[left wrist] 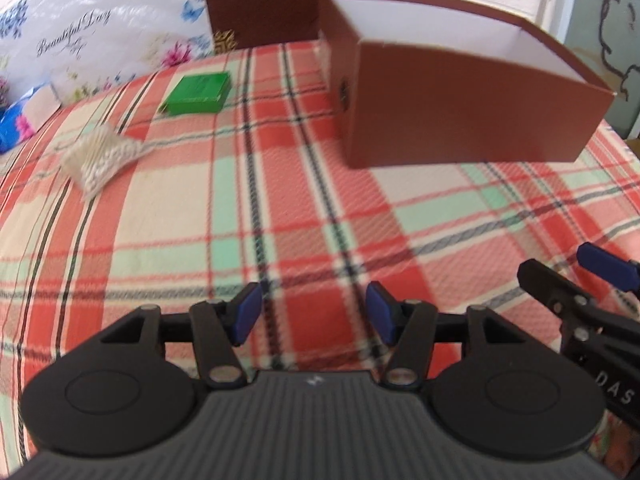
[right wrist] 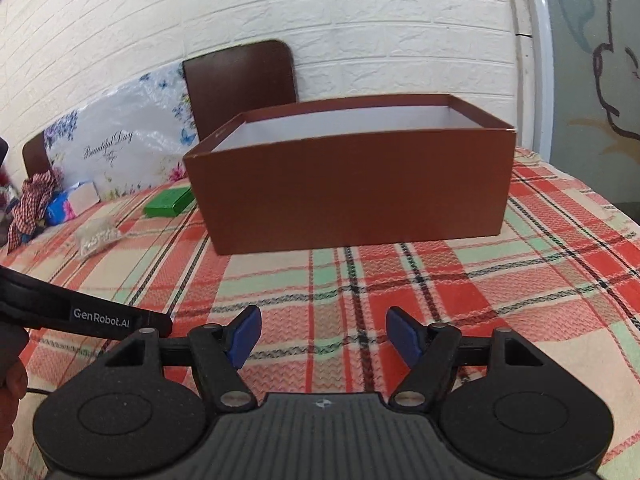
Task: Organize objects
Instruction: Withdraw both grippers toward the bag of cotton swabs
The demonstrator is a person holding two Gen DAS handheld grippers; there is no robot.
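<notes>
An open brown box (left wrist: 460,92) with a white inside stands on the plaid cloth; it also shows in the right wrist view (right wrist: 352,184). A flat green box (left wrist: 198,93) lies left of it, also in the right wrist view (right wrist: 168,202). A clear bag of small white pieces (left wrist: 100,156) lies nearer and further left, also in the right wrist view (right wrist: 96,236). My left gripper (left wrist: 314,314) is open and empty above the cloth. My right gripper (right wrist: 326,338) is open and empty, facing the brown box. The right gripper's fingers (left wrist: 608,266) show at the left view's right edge.
A plaid cloth (left wrist: 280,200) covers the table. A brown chair back (right wrist: 240,76) and a flowered plastic package (right wrist: 120,148) stand behind it against a white brick wall. Blue packets and a checked cloth (right wrist: 32,200) lie at the far left.
</notes>
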